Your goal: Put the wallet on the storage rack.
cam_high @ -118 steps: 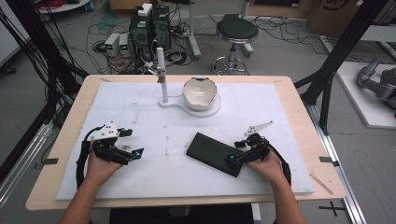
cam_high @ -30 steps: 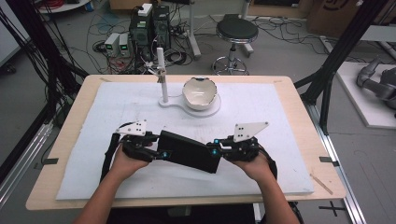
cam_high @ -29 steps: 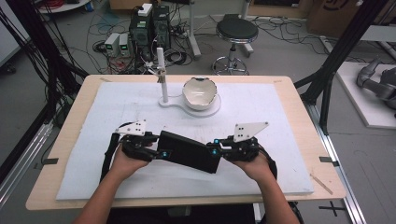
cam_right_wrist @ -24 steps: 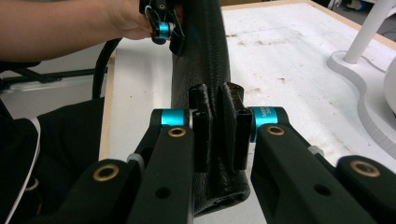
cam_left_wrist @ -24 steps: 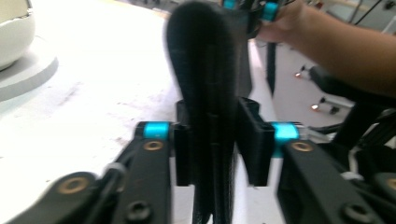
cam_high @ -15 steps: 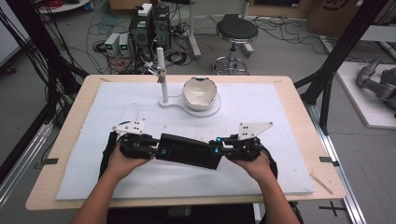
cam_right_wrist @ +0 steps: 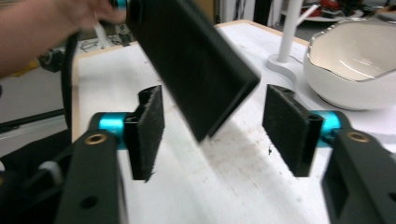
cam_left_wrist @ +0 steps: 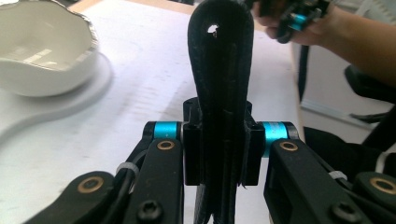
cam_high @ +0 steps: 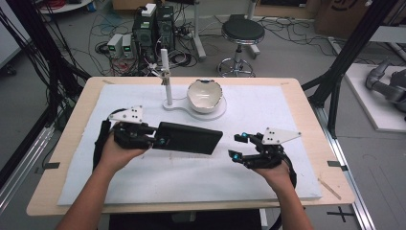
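Black case (cam_high: pixel 189 138) clamped in left gripper (cam_high: pixel 154 140) fingers; right gripper (cam_high: pixel 236 146) fingers spread, apart.

**Occlusions and cut-offs**

In my left gripper view, the black case (cam_left_wrist: pixel 219 93) runs off the bottom edge, and its clamped end is hidden between the pads. The white bowl (cam_left_wrist: pixel 42 51) is cropped at 10 o'clock. In my right gripper view, the left hand (cam_right_wrist: pixel 70 16) is motion-blurred and cropped at 11 o'clock; the bowl is cut at 2 o'clock.
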Motion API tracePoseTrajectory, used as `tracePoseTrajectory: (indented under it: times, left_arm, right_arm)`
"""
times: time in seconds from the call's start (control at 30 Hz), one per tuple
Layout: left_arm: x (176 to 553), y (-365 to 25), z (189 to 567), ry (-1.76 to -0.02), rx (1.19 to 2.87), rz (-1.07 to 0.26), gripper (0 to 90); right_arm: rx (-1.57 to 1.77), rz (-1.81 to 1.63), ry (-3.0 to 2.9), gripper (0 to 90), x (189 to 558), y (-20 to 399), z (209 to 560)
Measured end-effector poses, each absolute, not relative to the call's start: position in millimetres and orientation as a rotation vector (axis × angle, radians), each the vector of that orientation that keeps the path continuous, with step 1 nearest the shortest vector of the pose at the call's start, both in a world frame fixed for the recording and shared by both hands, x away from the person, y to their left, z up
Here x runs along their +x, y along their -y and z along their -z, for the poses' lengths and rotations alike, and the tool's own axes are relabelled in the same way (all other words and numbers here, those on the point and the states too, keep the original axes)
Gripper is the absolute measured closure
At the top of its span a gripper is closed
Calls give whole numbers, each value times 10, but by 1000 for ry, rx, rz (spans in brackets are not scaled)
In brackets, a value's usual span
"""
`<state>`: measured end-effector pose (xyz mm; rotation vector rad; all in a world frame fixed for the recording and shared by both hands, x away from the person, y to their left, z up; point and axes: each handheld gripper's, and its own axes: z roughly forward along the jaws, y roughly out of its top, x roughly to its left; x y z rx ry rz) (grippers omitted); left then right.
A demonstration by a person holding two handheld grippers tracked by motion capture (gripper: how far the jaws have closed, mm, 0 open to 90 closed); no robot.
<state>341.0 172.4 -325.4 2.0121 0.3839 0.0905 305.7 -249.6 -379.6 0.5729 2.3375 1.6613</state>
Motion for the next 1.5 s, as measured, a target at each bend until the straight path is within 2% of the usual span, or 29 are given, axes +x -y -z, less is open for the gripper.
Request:
tracePoseTrajectory:
  times: [0.13,0.37,0.8,1.03,1.23,1.5]
  left_arm:
    - [3516,-1749,3007,-422,2059,-132,760]
    - [3677,-1737,2688,-448,2105,-196,760]
    - [4112,-1571,2238,-505,2152,-294,760]
    - [4335,-1383,2220,-547,2190,-332,760]
    - [4504,-1185,2358,-614,2239,-386,760]
    - [4677,-1070,2563,-675,2269,-393,760]
  right_arm:
    - [618,-1645,-2315,311,3023,2537,3833]
    - [649,-1573,-2322,268,3015,2538,3912]
    - [681,-1560,-2309,267,3049,2550,3946]
    - [683,-1566,-2308,267,3075,2557,3953]
    - [682,-1564,-2311,267,3087,2564,3959]
    - [693,-1571,-2307,267,3108,2591,3965]
